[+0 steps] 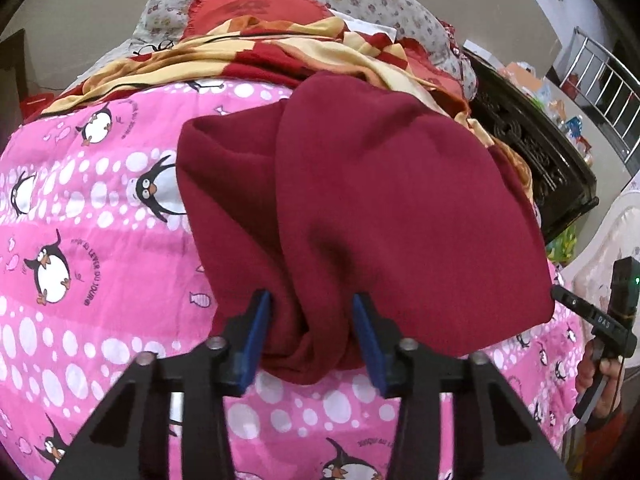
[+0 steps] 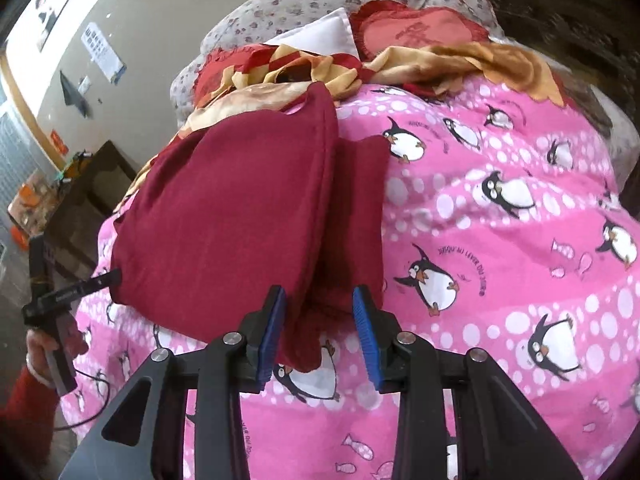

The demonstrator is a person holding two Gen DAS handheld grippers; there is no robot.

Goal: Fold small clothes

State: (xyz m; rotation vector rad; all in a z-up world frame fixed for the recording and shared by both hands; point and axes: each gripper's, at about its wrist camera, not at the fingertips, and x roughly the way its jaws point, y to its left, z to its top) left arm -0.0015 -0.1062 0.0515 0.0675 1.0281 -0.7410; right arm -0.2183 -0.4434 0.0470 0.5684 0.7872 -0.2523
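The maroon garment (image 1: pixel 360 208) is lying half-folded on the pink penguin bedspread (image 1: pixel 80 240). The left claw (image 1: pixel 312 336) is pinching its bunched near hem; the right claw (image 2: pixel 320 332) is straddling fabric, grip unclear. Next, I judge, carrying that hem over

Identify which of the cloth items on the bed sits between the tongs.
The plain maroon garment, folded on the pink penguin quilt. The red-and-yellow patterned cloth and the red heart cushion lie farther back, out of reach.
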